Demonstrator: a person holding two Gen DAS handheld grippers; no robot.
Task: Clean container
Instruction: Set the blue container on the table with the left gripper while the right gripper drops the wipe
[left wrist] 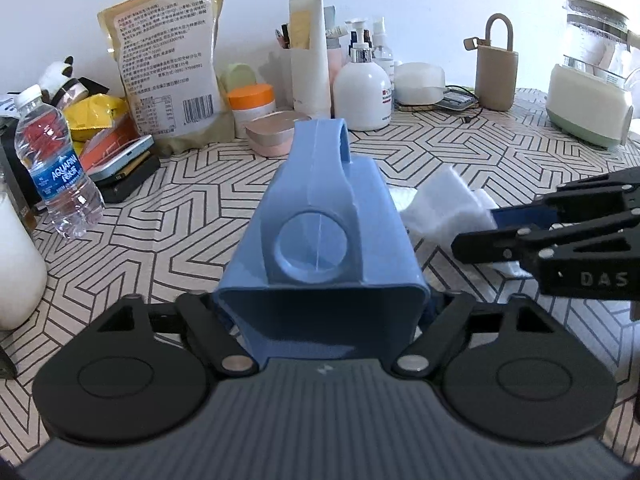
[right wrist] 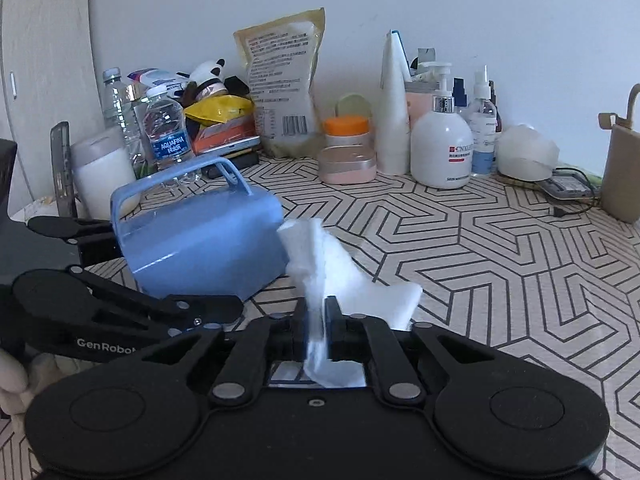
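We hold the blue container (left wrist: 320,216) in our left gripper (left wrist: 324,320), its jaws closed on the container's near end, one at each side. The container lies tipped on its side, its handle (left wrist: 332,136) pointing away from us toward the back of the tabletop (left wrist: 500,160). In the left wrist view it fills the middle, running straight out from between the fingers, with a round recess on its upper face. Whether its lower side rests on the tabletop we cannot tell.

Our right gripper (right wrist: 316,316) is shut tight on a white wipe (right wrist: 324,264), which stands up from between the jaws and fans out to the right. The top of the wipe touches or nearly touches the container's right end, as the right wrist view shows it; we cannot tell which. In that view the container sits to the left of and just beyond the right gripper, with the left gripper's arms coming in from the left edge.

Along the back edge of the tabletop, against the wall, stand a tan pouch (left wrist: 168,56), a water bottle (left wrist: 56,160), an orange-lidded jar (left wrist: 252,104), a pink case (left wrist: 272,132), a white pump bottle (left wrist: 362,92), a beige bottle (left wrist: 496,72) and a kettle (left wrist: 592,80) near the back right corner.
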